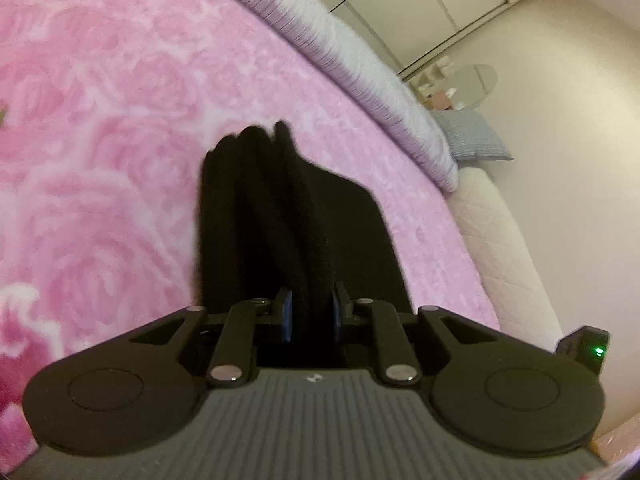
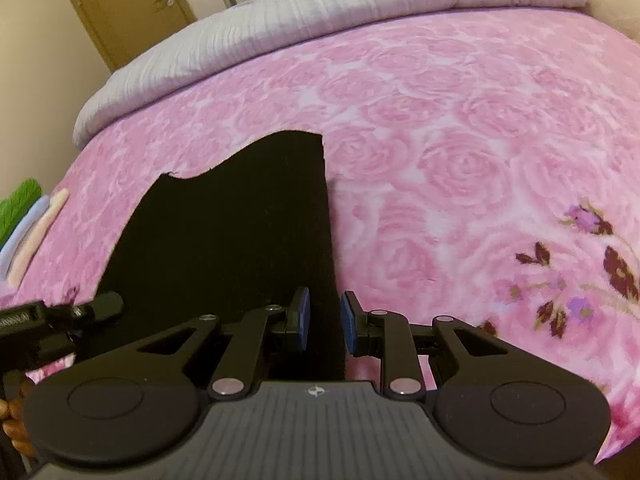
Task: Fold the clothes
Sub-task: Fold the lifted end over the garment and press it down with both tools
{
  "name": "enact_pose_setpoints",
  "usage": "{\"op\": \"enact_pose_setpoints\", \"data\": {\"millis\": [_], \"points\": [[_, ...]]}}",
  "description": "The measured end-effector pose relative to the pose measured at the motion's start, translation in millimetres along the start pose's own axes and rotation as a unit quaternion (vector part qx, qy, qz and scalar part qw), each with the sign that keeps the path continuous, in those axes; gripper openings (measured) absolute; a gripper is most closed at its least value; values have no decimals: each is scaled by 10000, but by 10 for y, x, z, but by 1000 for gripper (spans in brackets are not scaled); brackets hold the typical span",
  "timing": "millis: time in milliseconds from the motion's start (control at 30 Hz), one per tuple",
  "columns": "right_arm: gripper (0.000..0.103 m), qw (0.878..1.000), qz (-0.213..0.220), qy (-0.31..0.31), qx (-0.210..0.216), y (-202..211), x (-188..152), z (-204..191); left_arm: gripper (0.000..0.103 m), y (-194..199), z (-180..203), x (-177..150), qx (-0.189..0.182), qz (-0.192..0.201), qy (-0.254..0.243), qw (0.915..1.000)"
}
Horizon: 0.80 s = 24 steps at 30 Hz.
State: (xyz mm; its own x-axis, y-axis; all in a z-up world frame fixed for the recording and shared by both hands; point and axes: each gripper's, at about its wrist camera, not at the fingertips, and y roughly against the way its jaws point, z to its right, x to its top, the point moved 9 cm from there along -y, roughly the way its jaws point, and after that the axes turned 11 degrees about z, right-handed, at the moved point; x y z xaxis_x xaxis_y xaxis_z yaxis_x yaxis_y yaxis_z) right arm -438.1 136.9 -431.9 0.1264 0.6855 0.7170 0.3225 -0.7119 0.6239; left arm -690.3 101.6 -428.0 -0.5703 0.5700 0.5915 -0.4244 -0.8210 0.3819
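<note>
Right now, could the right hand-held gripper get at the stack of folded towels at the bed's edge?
Probably not yet: the right hand-held gripper is shut on the black garment, and the towels lie off to its left beyond that cloth.

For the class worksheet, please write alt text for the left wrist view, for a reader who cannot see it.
The left hand-held gripper is shut on bunched folds of a black garment, which hangs ahead of it over a pink rose-patterned blanket. Beyond the blanket lie a grey quilt, a checked pillow and a pale wall.
</note>
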Motion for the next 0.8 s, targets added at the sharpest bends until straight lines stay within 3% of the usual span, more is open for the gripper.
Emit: {"op": "enact_pose_setpoints", "data": {"millis": [233, 400, 500, 600, 667, 733, 800], "points": [[26, 9993, -68, 379, 8, -9, -57, -202, 15, -29, -325, -16, 238, -101, 244, 9994], [26, 9964, 44, 822, -216, -29, -100, -322, 15, -56, -367, -54, 267, -90, 231, 9993], [26, 9969, 46, 783, -106, -28, -89, -278, 16, -30, -315, -56, 345, -83, 108, 9993], [28, 9990, -64, -238, 365, -21, -21, -46, 17, 99, -228, 24, 569, 51, -157, 9982], [29, 9917, -154, -1069, 700, 23, 9, 114, 14, 232, -133, 115, 770, 257, -464, 9956], [29, 9854, -139, -1431, 908, 87, 9, 179, 14, 364, 20, 170, 901, 403, -790, 9920], [28, 9848, -136, -1451, 946, 134, -49, 175, 14, 416, 201, 136, 806, 403, -1046, 9904]]}}
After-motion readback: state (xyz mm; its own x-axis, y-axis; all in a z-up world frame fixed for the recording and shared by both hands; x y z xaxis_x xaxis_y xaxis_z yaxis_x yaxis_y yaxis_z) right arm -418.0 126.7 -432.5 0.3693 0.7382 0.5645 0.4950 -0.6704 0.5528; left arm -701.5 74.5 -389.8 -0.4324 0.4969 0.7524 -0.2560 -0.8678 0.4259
